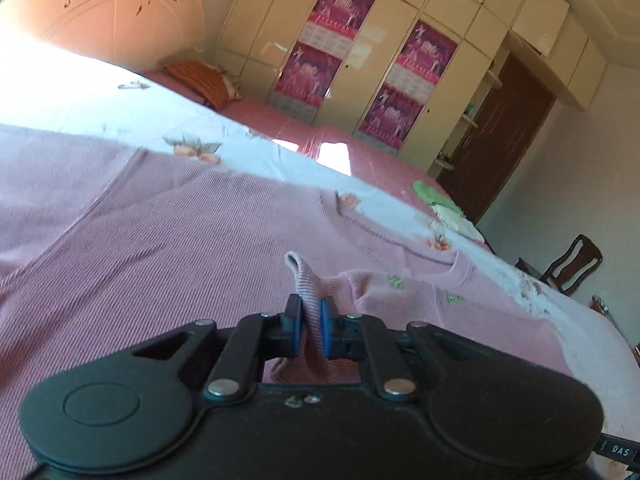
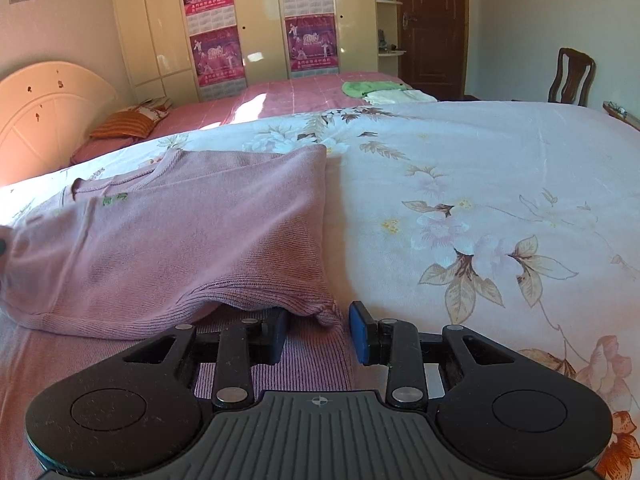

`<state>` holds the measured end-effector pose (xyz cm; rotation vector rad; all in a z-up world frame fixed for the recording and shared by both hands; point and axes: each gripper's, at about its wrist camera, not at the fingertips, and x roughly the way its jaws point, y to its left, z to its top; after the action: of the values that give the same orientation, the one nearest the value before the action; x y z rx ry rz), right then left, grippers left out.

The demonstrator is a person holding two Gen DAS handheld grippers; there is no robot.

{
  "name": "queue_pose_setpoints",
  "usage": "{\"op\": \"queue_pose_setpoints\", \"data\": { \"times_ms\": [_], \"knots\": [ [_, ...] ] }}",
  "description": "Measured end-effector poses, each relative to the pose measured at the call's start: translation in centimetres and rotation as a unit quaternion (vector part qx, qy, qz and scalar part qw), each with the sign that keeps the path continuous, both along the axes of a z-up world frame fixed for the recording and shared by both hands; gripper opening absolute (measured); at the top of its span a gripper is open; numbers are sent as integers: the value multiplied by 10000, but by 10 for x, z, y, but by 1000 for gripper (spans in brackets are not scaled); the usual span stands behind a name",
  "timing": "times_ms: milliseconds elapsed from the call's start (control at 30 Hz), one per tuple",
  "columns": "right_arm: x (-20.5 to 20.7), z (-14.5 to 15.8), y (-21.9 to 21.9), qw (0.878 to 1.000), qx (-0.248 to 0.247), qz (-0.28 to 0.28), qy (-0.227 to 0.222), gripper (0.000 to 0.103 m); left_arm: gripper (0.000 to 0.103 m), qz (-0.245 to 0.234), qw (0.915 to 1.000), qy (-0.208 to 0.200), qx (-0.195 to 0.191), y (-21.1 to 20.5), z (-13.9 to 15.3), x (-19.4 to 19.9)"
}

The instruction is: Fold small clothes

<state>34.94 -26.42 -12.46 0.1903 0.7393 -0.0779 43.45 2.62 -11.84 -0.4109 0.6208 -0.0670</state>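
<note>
A big bed with a white bedspread printed with pink and brown flowers (image 2: 480, 168) fills most of both views. Behind it stands a second bed with a pink checked sheet (image 2: 304, 92), and past that a tall cream wardrobe with purple posters on its doors (image 2: 256, 20). A dark brown wooden door (image 2: 432, 24) is at the far right, with a dark wooden chair (image 2: 570, 76) near it.

The pink ribbed knit sweater with small green marks near the neck (image 2: 168, 240) lies on the flowery bedspread, toward the near left side of the bed. Part of it is folded over and puffs up. On the far corner of the pink bed sit a small green cloth and a pale yellow cloth (image 2: 380, 92), touching each other. An orange striped pillow (image 2: 124, 124) lies by the round cream headboard (image 2: 44, 108).

The left gripper (image 1: 311, 312) is clenched on a pinch of the pink sweater, which sticks up between its blue pads. The right gripper (image 2: 320, 332) has its pads apart, with a bunched edge of the sweater between them; the pads do not press on it.
</note>
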Motion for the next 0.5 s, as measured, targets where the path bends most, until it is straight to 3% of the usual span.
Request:
{"op": "queue_pose_setpoints", "data": {
  "times_ms": [67,267,333,400,433,500],
  "knots": [
    [0,0,-1,10000,-7,22,5,33,10,-50,10000,30,-36,2,-1,1],
    [-6,7,-2,9999,46,54,-149,33,32,-321,9991,249,-88,6,0,0],
    [-6,6,0,9998,58,153,-151,32,29,-493,9983,266,185,-1,-1,2],
    [-3,3,1,9998,-36,163,-71,26,9,-536,9981,200,216,0,3,4],
    [-1,2,1,9998,-145,105,-11,15,9,-388,9992,1,123,3,7,-2],
    [-3,4,-3,9994,-330,-21,34,15,9,-349,9986,-277,293,2,18,-9]
  ]
}}
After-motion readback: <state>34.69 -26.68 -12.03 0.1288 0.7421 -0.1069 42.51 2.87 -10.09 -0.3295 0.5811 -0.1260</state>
